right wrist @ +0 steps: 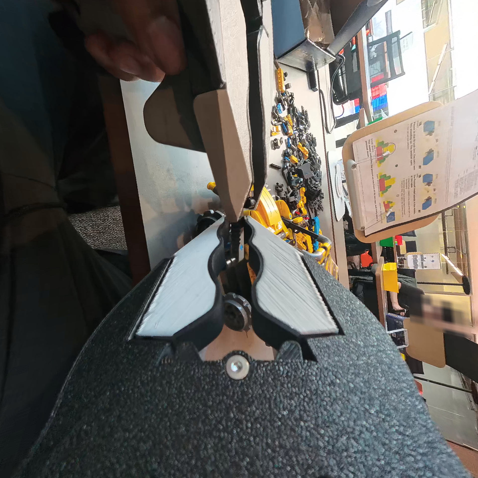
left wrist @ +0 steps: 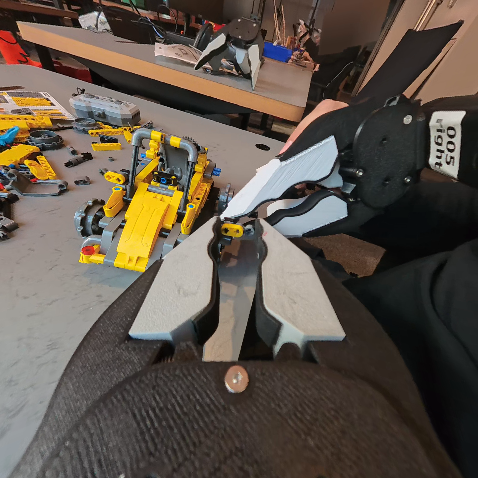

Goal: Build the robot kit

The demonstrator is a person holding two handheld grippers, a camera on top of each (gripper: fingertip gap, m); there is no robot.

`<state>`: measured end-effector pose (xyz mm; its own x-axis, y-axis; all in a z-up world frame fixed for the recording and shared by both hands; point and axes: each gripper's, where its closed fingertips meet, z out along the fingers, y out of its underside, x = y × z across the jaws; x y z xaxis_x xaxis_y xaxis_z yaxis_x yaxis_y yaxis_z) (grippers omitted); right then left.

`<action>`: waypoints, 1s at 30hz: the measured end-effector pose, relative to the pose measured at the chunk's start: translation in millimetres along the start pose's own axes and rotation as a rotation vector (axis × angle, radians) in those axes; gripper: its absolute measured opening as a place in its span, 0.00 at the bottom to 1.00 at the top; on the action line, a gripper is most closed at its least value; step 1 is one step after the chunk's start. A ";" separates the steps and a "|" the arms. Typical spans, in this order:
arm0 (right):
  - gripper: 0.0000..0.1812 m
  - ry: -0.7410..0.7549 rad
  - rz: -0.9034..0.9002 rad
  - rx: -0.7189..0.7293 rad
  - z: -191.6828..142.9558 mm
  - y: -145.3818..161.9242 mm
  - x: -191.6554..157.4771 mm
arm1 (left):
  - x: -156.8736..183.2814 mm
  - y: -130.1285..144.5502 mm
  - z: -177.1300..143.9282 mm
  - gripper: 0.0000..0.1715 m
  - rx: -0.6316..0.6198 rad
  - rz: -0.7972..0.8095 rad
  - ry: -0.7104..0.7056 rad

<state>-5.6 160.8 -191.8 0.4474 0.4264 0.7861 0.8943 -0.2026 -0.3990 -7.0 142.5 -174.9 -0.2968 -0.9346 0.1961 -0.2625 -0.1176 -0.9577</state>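
My left gripper [left wrist: 238, 223] is shut on a small part made of a short yellow beam [left wrist: 232, 229] with black and grey bits, held in the air past the table's near edge. My right gripper [left wrist: 241, 218] comes in from the right, and its tips meet the same part. In the right wrist view the right gripper [right wrist: 234, 223] pinches a black ribbed bit [right wrist: 234, 234] of it, with the left gripper [right wrist: 241, 209] coming down from above. A yellow and grey toy car [left wrist: 144, 207] stands on the grey table [left wrist: 51, 297] just behind. A grey toothed wheel [right wrist: 236, 311] shows through the gap between the right fingers.
Loose yellow, black and grey building parts [left wrist: 33, 160] lie at the left, with a grey battery box [left wrist: 103, 108] and a printed sheet [left wrist: 28, 103]. A spare gripper [left wrist: 232, 49] rests on the far table. A clipboard with a sheet [right wrist: 413, 168] stands beyond the parts. Only a small space, under 4 cm, lies between the two pairs of fingers. The grey toothed wheel [right wrist: 236, 311] is about 8 centimetres from my right fingertips.
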 end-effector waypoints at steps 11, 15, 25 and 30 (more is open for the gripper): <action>0.06 0.058 -0.067 -0.015 -1.4 3.5 4.1 | -2.1 0.9 1.1 0.14 -0.007 -0.015 -0.006; 0.05 0.114 -0.153 -0.079 -4.8 16.9 15.0 | -6.1 2.4 -2.4 0.14 -0.033 -0.008 -0.026; 0.05 0.120 -0.280 -0.168 -10.5 42.1 32.9 | -52.4 10.2 -32.8 0.19 -0.177 0.164 -0.229; 0.05 0.110 -0.249 -0.152 -8.6 41.3 29.3 | -52.8 19.9 -45.0 0.24 -0.216 0.200 -0.275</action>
<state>44.6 157.4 -181.2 0.2052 0.3831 0.9006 0.9642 -0.2371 -0.1188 -37.9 204.6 -194.9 -0.1120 -0.9904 -0.0814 -0.4198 0.1214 -0.8995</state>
